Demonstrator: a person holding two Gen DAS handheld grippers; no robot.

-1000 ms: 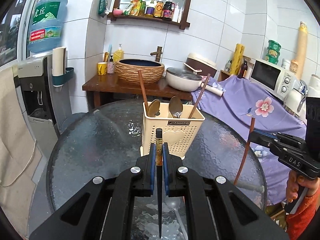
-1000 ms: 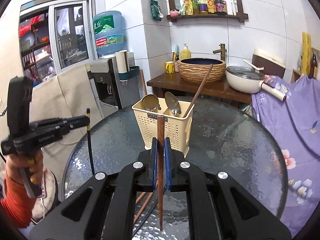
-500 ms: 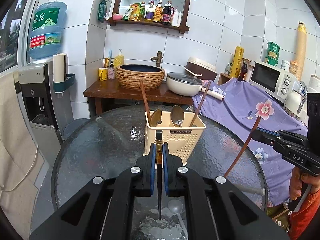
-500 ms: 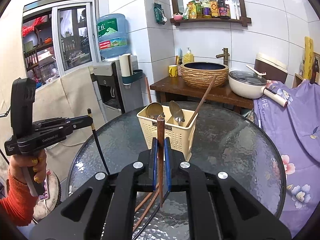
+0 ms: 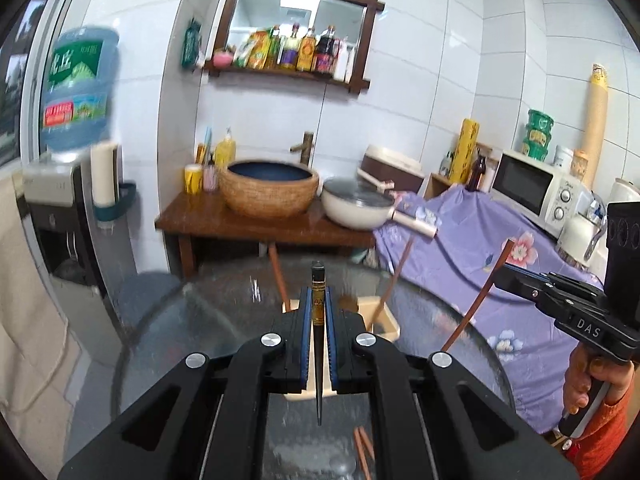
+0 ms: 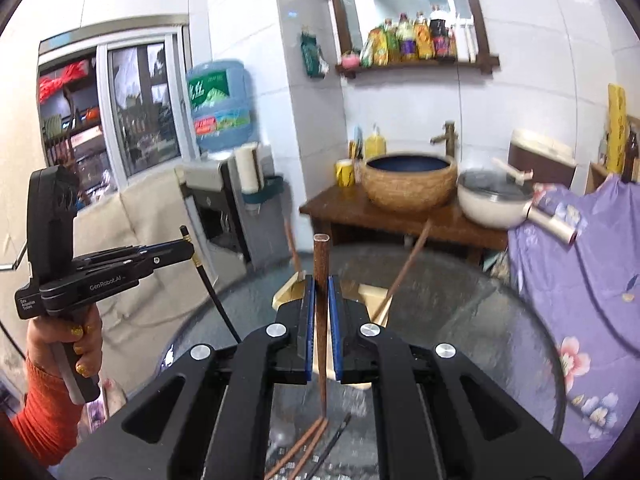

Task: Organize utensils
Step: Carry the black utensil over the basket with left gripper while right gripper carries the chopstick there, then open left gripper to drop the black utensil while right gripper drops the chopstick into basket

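I have one chopstick in each gripper, both carried upright and clear of the glass bench [image 6: 480, 320] so their tips can drop straight into the cream holder [image 5: 386, 322] that stands near the middle of the bench. In the left wrist view the left gripper [image 5: 319, 312] has its jaws clenched tight on a black chopstick [image 5: 319, 360], gripped near its gold-banded top, with the thin point hanging below the jaws above the glass. In the right wrist view the right gripper [image 6: 321, 308] is likewise clamped on a brown wooden chopstick [image 6: 321, 320], its blunt end poking up above the jaws and the tapered end pointing down. The holder sits just behind both sets of jaws and is mostly hidden by them; two brown sticks [image 5: 396, 280] already lean out of it, one to each side, and I think there are spoons inside, though the blur keeps me from being sure. More brown chopsticks [image 6: 304, 448] and a dark one lie flat on the glass at the near edge, below my grippers, waiting to be sorted. Holding each stick high on its shaft leaves the lower part free to slide into a compartment without the jaws fouling the rim.
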